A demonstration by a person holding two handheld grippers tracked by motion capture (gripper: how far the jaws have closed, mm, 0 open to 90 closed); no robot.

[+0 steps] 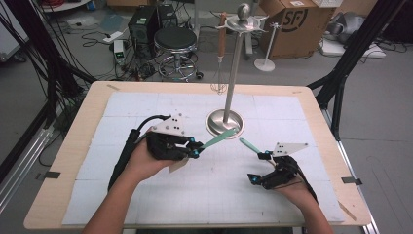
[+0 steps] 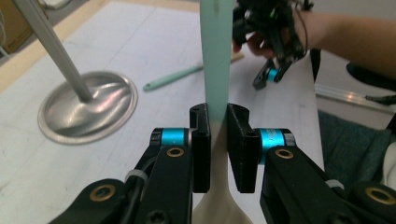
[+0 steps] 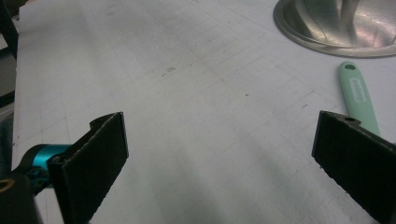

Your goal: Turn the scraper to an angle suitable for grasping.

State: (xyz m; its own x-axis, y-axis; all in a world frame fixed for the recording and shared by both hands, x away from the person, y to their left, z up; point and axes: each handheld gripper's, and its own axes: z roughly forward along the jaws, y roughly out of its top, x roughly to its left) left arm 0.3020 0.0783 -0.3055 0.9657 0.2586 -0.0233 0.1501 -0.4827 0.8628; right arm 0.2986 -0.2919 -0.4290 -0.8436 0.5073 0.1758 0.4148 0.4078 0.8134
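Two mint-green utensils, one clamped in the left gripper (image 1: 195, 148), its handle (image 1: 218, 138) pointing toward the stand, one (image 1: 249, 145) lying beside the right gripper (image 1: 259, 167), one steel stand (image 1: 225, 122), one whisk (image 1: 220, 58) hanging from it, one white mat (image 1: 146, 112)

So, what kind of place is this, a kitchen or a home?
Probably neither: it looks like a lab or workshop set up for recording. Loose cables and electronics boxes lie on the floor, cardboard boxes stand behind the table, and a white gridded mat covers the tabletop.
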